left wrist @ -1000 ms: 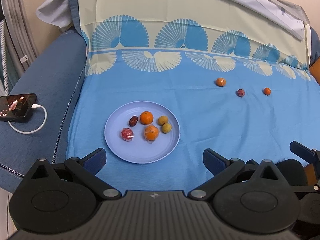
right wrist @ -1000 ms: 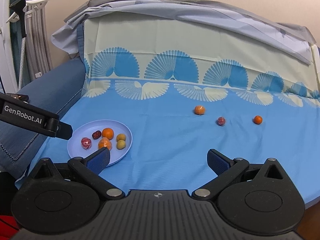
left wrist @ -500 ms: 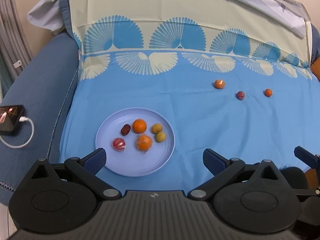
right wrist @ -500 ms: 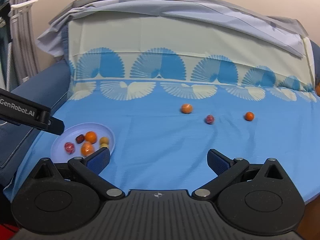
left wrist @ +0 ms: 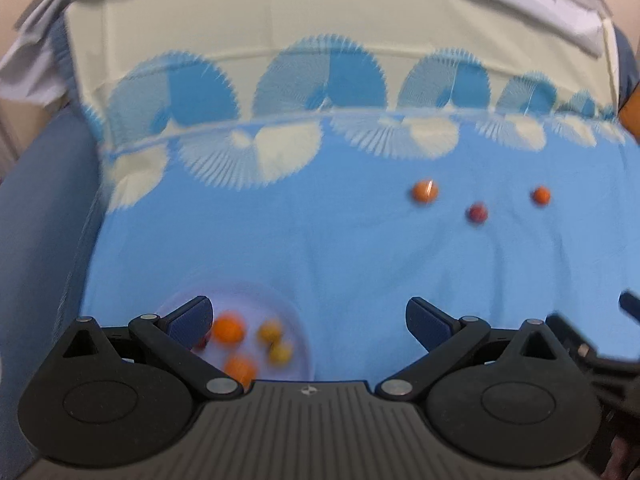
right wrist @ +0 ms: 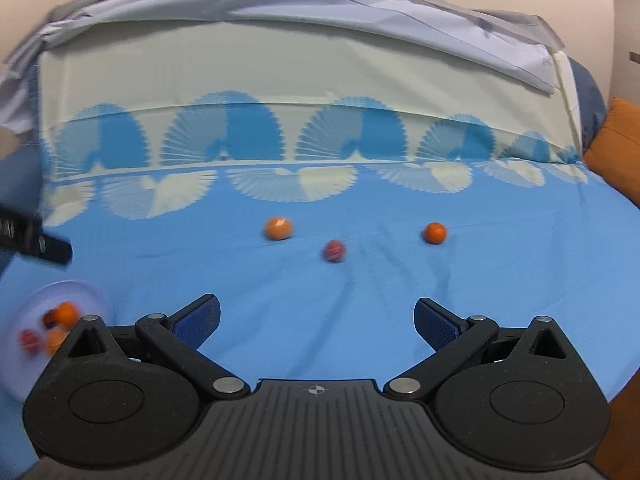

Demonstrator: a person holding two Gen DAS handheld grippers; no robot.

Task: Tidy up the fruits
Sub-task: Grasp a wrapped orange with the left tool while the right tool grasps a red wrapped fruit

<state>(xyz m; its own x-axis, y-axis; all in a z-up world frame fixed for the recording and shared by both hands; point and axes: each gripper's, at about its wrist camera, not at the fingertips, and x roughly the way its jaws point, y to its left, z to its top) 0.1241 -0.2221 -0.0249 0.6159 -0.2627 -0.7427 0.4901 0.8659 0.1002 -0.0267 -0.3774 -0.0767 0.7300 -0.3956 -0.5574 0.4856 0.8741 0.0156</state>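
Fruit lies in two groups on a blue sheet (right wrist: 280,288) with a pale fan pattern, spread over what looks like a sofa. Three pieces sit loose toward the back: a larger orange (right wrist: 278,228) on the left, a small red fruit (right wrist: 334,251) a little nearer in the middle, and a smaller orange (right wrist: 434,233) on the right, all apart from one another.

A pale purple plate (left wrist: 296,332) rests on the sheet at the near left, well apart from those three. It holds two oranges (left wrist: 228,330), two yellowish fruits (left wrist: 269,330) and something dark red that the left tongs (left wrist: 308,320) partly hide; motion blur smears the details.

Left tongs stand wide open with nothing between the blue pads, the left pad over the plate's near edge. Right tongs (right wrist: 318,326) are also spread wide and empty, above bare sheet and pointing toward the three loose pieces. An orange cushion (right wrist: 616,148) shows at the far right.
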